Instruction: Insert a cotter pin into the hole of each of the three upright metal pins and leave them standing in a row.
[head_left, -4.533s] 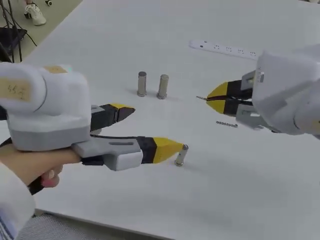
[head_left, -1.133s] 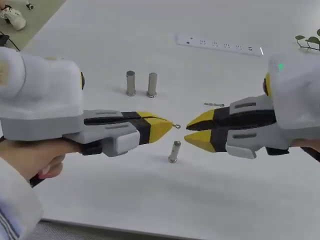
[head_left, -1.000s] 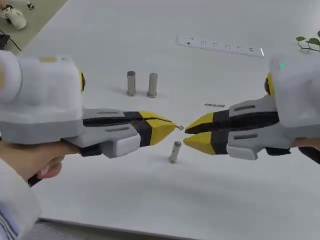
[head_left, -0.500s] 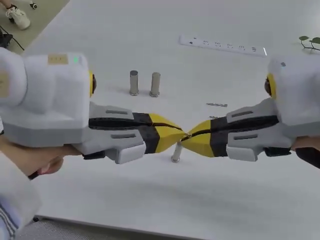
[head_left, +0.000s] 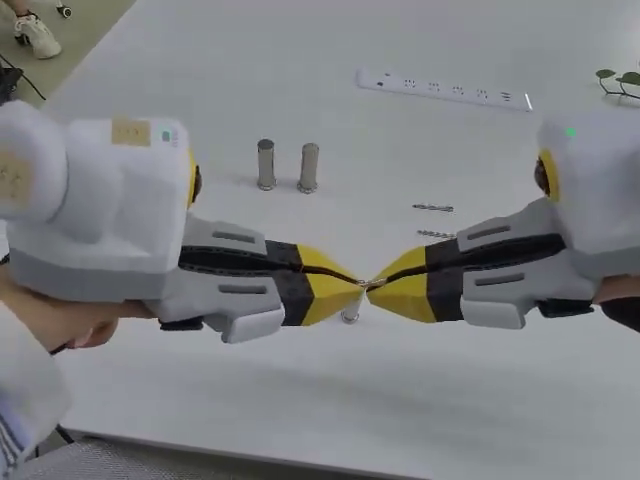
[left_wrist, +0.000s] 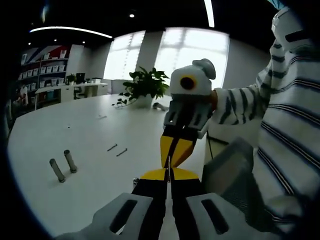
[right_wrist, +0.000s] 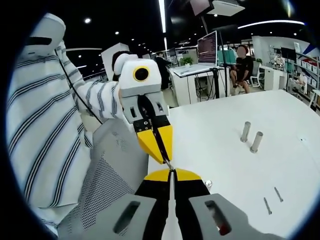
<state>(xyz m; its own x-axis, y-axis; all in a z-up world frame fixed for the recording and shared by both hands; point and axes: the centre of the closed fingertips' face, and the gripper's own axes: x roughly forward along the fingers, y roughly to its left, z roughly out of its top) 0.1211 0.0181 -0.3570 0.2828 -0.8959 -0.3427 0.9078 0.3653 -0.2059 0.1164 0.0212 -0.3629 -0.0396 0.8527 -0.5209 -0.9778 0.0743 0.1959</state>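
Your left tool (head_left: 354, 284) and right tool (head_left: 374, 288) meet tip to tip, both clenched on one cotter pin (head_left: 365, 286), above a metal pin (head_left: 349, 317) on the bench (head_left: 300, 400); left tool's sticker (head_left: 130, 132) unreadable.

The head view looks forward and down from above the worktop's (head_left: 300, 60) near edge toward its far edge. The left gripper view sits low and close, facing the right gripper (left_wrist: 170, 159). The right gripper view faces back at the left gripper (right_wrist: 162, 155). Both gripper views share the cotter pin (right_wrist: 168, 164) between the tips and the two upright pins (left_wrist: 56, 170) off to one side.
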